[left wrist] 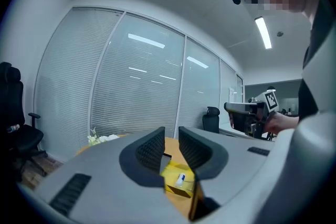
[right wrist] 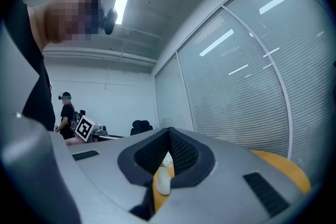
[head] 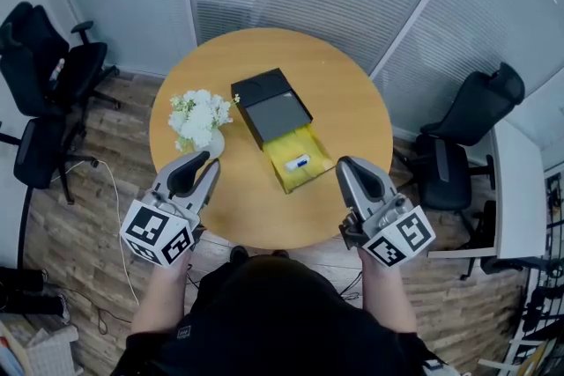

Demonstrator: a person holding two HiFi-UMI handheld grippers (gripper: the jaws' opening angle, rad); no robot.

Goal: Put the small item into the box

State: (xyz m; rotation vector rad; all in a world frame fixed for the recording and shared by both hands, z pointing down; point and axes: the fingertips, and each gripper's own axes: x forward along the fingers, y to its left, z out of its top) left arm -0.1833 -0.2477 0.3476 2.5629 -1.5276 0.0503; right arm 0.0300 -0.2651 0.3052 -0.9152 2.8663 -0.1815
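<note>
Two grippers hover at the near edge of the round table (head: pixel 339 92), both empty. The left gripper (head: pixel 208 161) has its jaws slightly apart; the right gripper (head: pixel 345 165) has its jaws together. The small white-and-blue item (head: pixel 298 162) lies inside the open yellow box (head: pixel 310 143). A flower vase (head: pixel 199 121) stands to the left of it.

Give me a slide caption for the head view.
Left tongs and right tongs flank an open box holding a small item.
</note>
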